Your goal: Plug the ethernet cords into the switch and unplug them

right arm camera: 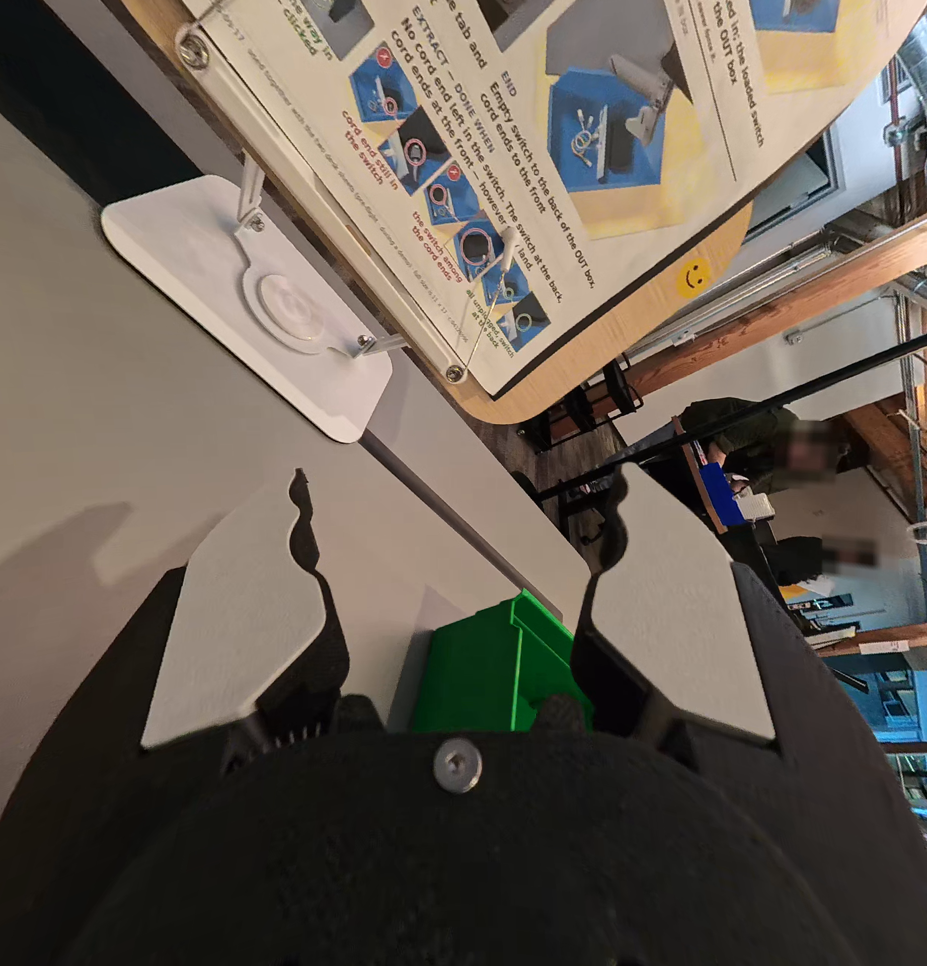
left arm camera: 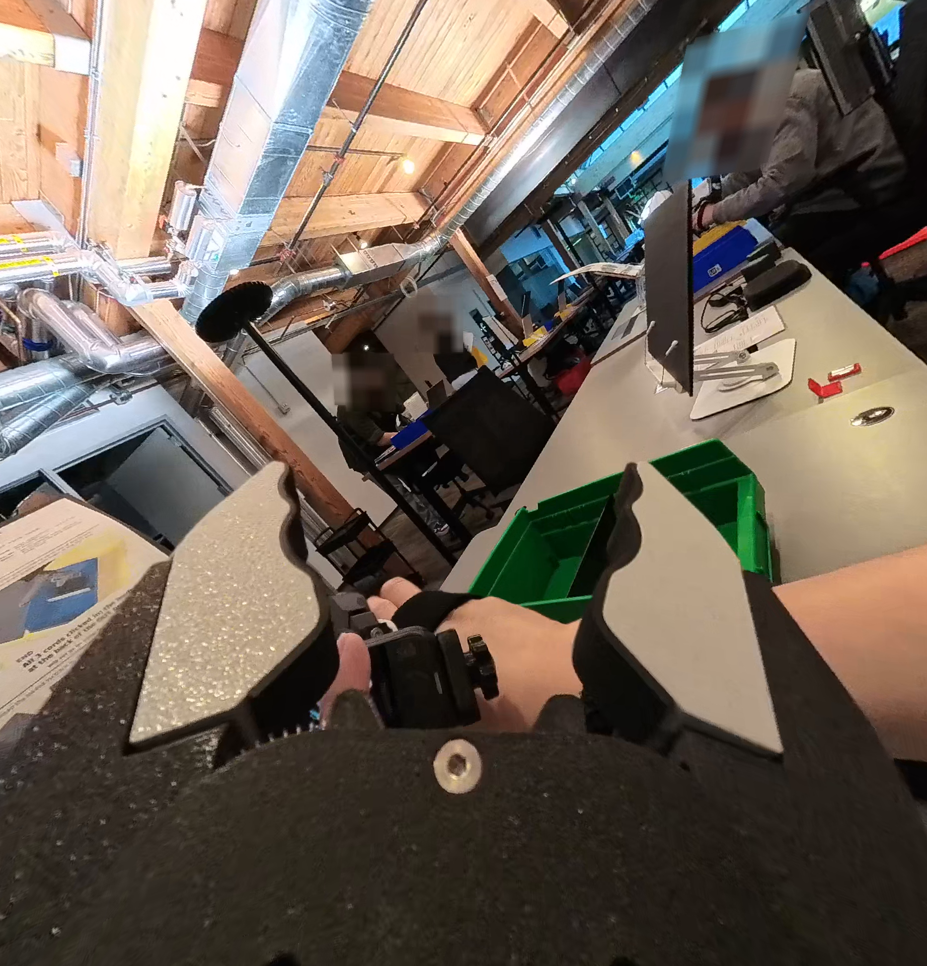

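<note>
Neither the ethernet cords nor the switch can be seen in either view, so their position relative to the grippers cannot be told. The left gripper (left arm camera: 459, 483) is spread wide with nothing between its fingers, tilted up over a green plastic divided bin (left arm camera: 555, 564) on the grey tabletop (left arm camera: 843, 496). The right gripper (right arm camera: 459, 489) is likewise wide apart and empty, aimed past the same bin toward a printed instruction board on a white stand (right arm camera: 252, 303). Cords are probably light and limp; their stiff plug ends would best be taken, with the release tab pressed.
</note>
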